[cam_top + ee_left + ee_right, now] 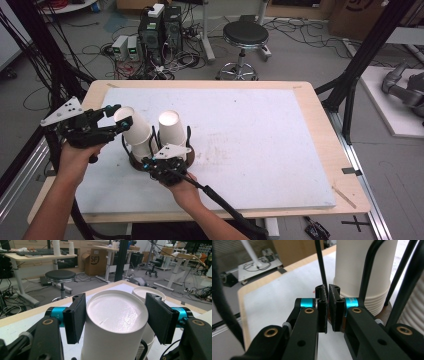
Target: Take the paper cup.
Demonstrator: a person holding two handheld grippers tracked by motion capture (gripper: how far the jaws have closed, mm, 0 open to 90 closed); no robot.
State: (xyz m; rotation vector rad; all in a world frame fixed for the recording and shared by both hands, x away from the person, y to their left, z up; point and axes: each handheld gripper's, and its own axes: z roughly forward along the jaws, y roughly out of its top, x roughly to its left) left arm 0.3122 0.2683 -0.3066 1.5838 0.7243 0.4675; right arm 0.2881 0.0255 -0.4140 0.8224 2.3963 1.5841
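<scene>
Two stacks of upturned white paper cups stand in a black wire holder [191,154] with a brown base, on the left half of the table. My left gripper [121,117] is shut on the top cup [132,125] of the left stack, which leans left; its pads [75,317] press both sides of that cup [115,307]. The right stack [171,129] stands upright. My right gripper [151,161] sits low at the holder's near side, shut on one thin upright wire [321,265], which runs between the pads of the right gripper [328,293].
A white mat [250,140] covers the wooden table [320,115], bare to the right of the holder. A black frame post [360,60] rises at the right rear. On the floor behind are a stool [245,37], computer boxes [160,27] and cables.
</scene>
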